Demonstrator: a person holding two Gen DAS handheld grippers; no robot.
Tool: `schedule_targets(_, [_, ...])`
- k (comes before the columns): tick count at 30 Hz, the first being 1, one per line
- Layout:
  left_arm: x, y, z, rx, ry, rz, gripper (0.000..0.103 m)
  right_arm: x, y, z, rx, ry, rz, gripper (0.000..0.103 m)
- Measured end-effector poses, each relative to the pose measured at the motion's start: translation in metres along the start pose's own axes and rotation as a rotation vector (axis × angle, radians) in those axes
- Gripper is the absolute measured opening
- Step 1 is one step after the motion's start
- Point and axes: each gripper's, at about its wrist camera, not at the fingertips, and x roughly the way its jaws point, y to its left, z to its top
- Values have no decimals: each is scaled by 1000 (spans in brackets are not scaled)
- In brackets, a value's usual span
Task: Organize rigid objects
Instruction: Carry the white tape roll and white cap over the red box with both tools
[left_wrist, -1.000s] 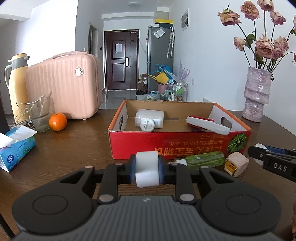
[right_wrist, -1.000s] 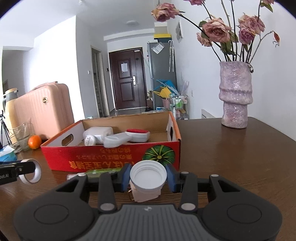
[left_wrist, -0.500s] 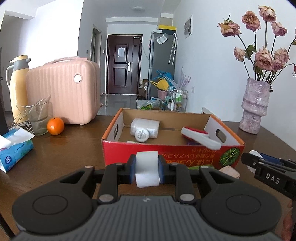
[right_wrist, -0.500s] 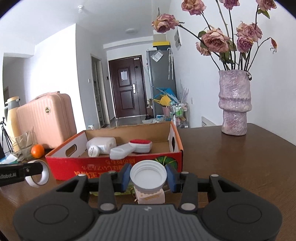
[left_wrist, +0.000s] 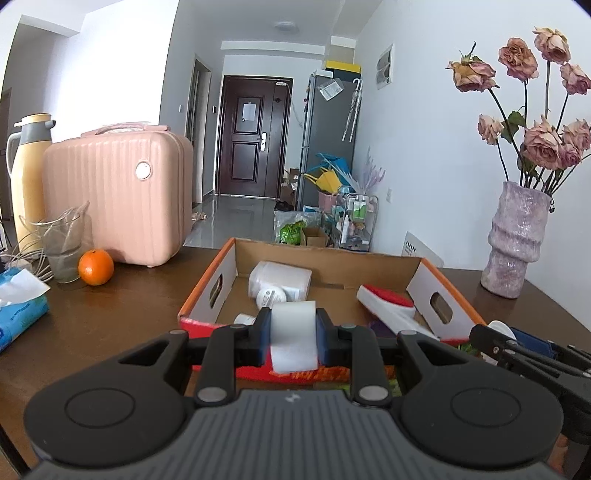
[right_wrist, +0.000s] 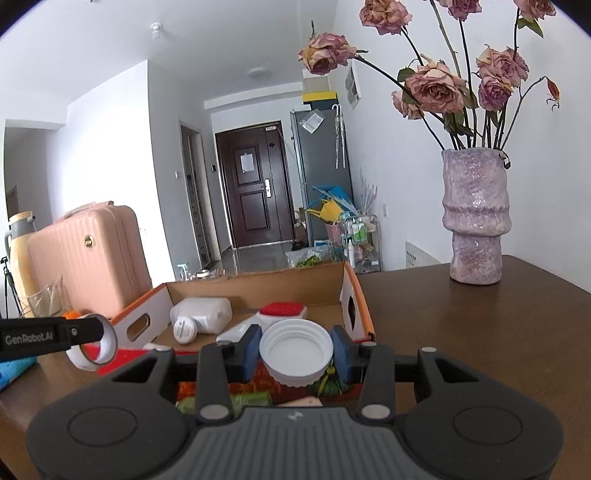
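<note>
I have lifted both my grippers higher and nearer the cardboard box (left_wrist: 413, 271). My tape roll (left_wrist: 293, 335) and white lid (right_wrist: 294, 350) now hang above its near wall, with more of the box floor in sight.

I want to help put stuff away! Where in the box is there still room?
The cardboard box has bare floor in the middle, between the white bottle on its left and the red-topped brush on its right, and along the back wall. The front left corner is more crowded, with a small white item by the bottle cap.

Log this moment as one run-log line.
left gripper: shut on white tape roll | right gripper: shut on white plastic lid | both near red cardboard box
</note>
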Motion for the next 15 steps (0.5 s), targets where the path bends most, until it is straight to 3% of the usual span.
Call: schedule_targets(15, [45,-5,18,-9,-10,-3,25,46,-5,17,17,-7,-16,40])
